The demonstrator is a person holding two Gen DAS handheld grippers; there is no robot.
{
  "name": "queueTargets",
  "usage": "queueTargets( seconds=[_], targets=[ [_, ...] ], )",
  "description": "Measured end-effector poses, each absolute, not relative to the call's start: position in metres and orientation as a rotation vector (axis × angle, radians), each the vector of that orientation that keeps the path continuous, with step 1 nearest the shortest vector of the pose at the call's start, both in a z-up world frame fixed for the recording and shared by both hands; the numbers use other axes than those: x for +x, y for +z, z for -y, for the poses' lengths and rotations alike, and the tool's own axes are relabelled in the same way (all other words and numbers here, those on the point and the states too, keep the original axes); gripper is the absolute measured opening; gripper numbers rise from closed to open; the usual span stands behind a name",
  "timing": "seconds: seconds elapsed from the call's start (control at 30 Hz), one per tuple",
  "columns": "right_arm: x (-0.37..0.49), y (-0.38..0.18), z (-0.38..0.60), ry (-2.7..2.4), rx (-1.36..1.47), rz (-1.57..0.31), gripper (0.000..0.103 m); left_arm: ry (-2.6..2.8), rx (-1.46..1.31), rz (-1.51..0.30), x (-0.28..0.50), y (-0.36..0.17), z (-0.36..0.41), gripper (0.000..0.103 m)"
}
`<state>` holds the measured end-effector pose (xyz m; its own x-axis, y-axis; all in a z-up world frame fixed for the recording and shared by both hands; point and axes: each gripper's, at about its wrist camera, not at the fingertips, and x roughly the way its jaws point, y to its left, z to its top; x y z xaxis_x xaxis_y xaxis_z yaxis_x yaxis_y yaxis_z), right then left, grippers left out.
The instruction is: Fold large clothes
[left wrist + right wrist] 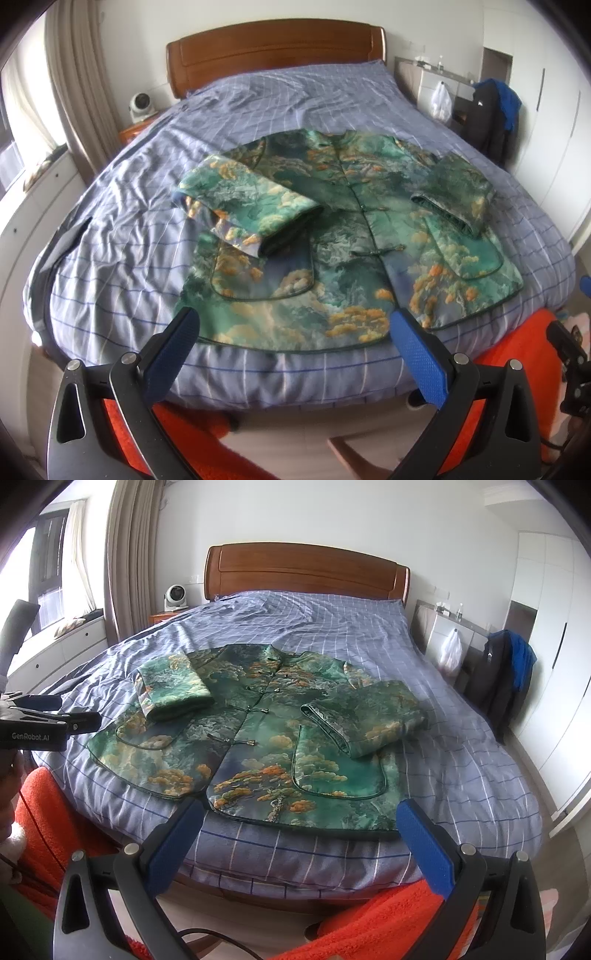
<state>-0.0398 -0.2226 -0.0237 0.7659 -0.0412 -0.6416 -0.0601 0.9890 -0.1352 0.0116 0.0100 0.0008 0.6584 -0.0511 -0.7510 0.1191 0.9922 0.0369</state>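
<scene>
A green jacket point(343, 236) with orange cloud print lies front-up on the bed, buttoned, with both sleeves folded inward across its body. It also shows in the right wrist view point(258, 738). My left gripper point(291, 321) is open and empty, held above the foot of the bed just short of the jacket's hem. My right gripper point(299, 812) is open and empty, also short of the hem, toward its right half. The left gripper's body point(48, 720) shows at the left edge of the right wrist view.
The bed point(258, 103) has a blue checked cover and a wooden headboard point(273, 51). A small fan point(141, 105) stands on a nightstand at the left. Dark and blue clothes point(506, 672) hang at the right. Orange fabric point(388, 923) lies below the grippers.
</scene>
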Motion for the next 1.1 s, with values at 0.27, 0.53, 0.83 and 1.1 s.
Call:
queueTargets(
  seconds=[0.27,0.53,0.83,1.1],
  targets=[
    [-0.0394,-0.0252,0.2238,0.008,-0.147,-0.701,0.103,-0.101,0.088,-0.84,0.0115,0.0004,-0.0088,0.103],
    [-0.0389,-0.0266,0.2247,0.003,-0.146,-0.704,0.103,-0.099,0.093,-0.835,0.0108,-0.0001,-0.008,0.103],
    [-0.0387,-0.0294,0.2235,0.006,-0.146,-0.714,0.103,-0.099,0.094,-0.835,0.01,-0.0004,-0.0075,0.103],
    [-0.0387,-0.0305,0.2223,0.01,-0.147,-0.716,0.103,-0.1,0.096,-0.835,0.0092,-0.0009,-0.0067,0.103]
  ],
)
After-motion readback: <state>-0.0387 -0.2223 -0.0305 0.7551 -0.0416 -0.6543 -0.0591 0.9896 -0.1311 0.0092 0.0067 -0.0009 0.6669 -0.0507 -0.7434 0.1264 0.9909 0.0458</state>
